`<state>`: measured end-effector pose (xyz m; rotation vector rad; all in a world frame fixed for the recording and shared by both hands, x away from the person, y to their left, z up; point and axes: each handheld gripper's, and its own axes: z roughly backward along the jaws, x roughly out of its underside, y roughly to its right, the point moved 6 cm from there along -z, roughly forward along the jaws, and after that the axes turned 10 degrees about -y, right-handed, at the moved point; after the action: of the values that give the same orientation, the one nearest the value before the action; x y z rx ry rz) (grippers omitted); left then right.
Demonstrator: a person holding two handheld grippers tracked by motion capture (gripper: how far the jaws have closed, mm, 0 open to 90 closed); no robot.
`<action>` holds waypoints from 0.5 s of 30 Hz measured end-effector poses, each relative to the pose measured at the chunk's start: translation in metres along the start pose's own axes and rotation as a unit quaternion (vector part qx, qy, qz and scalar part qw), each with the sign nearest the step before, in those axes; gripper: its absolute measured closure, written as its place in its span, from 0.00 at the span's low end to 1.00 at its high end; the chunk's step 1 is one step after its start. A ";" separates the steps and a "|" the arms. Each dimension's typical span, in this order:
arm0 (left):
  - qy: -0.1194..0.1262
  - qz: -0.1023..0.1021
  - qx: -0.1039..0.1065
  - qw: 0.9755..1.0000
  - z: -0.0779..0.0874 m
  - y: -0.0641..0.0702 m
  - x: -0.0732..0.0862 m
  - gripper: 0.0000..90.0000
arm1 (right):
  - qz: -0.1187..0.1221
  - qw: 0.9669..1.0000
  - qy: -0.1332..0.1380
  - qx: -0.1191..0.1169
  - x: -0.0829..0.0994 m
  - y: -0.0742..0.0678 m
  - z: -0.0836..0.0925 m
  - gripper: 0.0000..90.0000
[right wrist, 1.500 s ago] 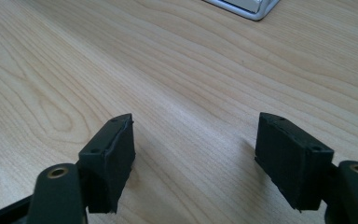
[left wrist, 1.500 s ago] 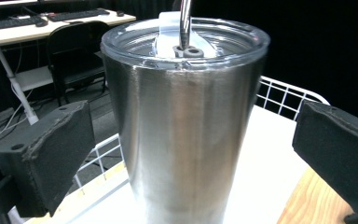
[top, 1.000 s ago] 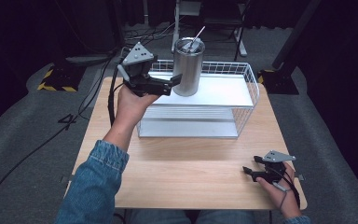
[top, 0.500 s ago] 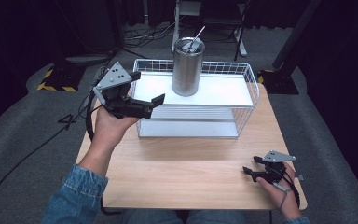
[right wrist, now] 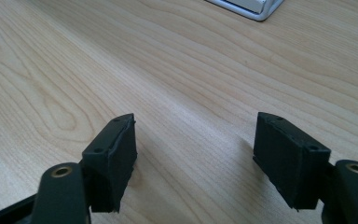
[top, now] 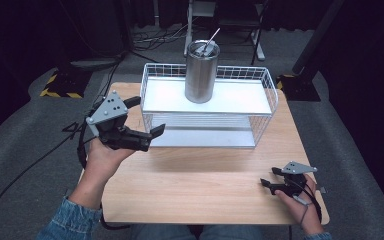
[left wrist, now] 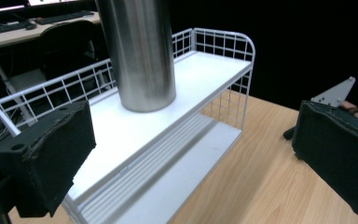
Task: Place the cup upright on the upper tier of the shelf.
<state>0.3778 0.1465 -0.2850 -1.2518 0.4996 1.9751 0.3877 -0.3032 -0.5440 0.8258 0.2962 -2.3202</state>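
The steel tumbler [top: 202, 71] stands upright on the top shelf of the white wire rack [top: 270, 87], toward the rack's left end, w/ a straw [top: 212, 38] poking out of its lid. The left gripper [top: 148, 119] hangs just off the rack's left front corner, jaws wide, nothing between them; in the left gripper view the tumbler [left wrist: 140, 51] sits ahead and a bit left of the gap. The right gripper [top: 269, 183] rests low on the wooden surface [top: 200, 175] near its front right corner, well apart from the rack, jaws also wide and empty.

Handling, as a judgement: the tumbler is rigid metal, so no crush risk, but the brushed wall looks smooth and prob. slippery, and it could be heavy if filled; contents can't be seen. Tall and narrow, so top-heavy and likely to tip if nudged high. Best hold: across the straight cylindrical wall around mid-height or lower, pads flat on opposite sides, clear of lid and straw. The rack's rail may limit a low approach.

No brand, label or writing readable on the tumbler, rack or grippers.
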 end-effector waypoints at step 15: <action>-0.033 0.024 0.024 0.999 -0.006 0.000 0.069 0.00 | 0.000 1.000 0.000 0.000 0.000 0.000 0.000 0.34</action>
<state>0.3639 0.1686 -0.3487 -1.1513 0.5443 2.0252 0.3878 -0.3032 -0.5440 0.8261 0.2961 -2.3196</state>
